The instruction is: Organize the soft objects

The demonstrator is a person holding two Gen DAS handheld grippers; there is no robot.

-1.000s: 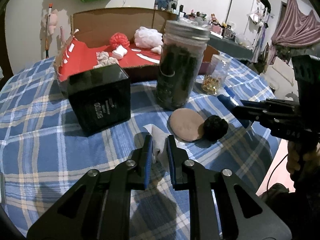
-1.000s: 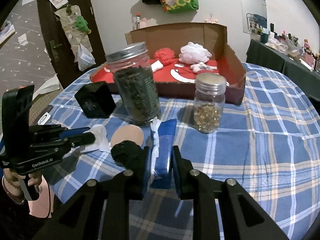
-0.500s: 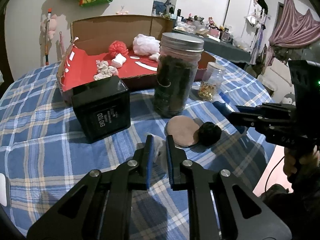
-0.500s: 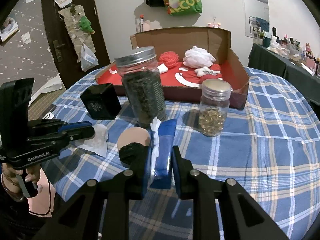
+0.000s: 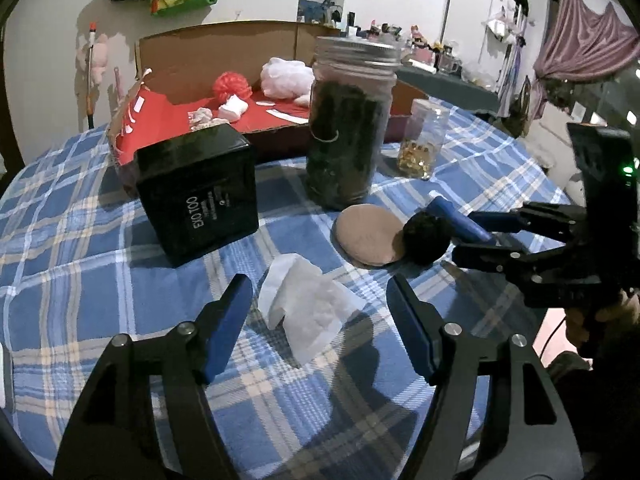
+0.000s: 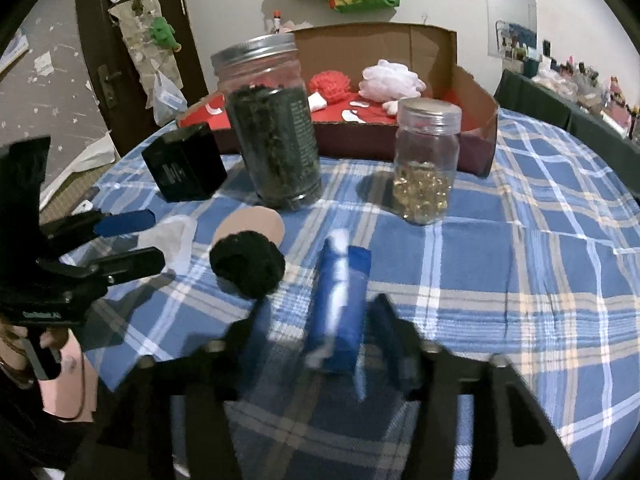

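With both grippers' fingers spread, left around the tissue, right around the blue pack, we should close gently mid-body.

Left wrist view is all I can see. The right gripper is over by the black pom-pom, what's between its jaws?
Observer: A blue packet with a white strip along it lies on the cloth between the jaws of the right gripper. The jaws stand apart.
Operator: Is the pom-pom touching that packet? It hides it from me.
Observer: No. The right wrist view shows the black pom-pom apart from the packet, with checked cloth between them.
Operator: Does the small jar have a lid?
Observer: Yes, the small jar of yellow beads wears a metal lid.
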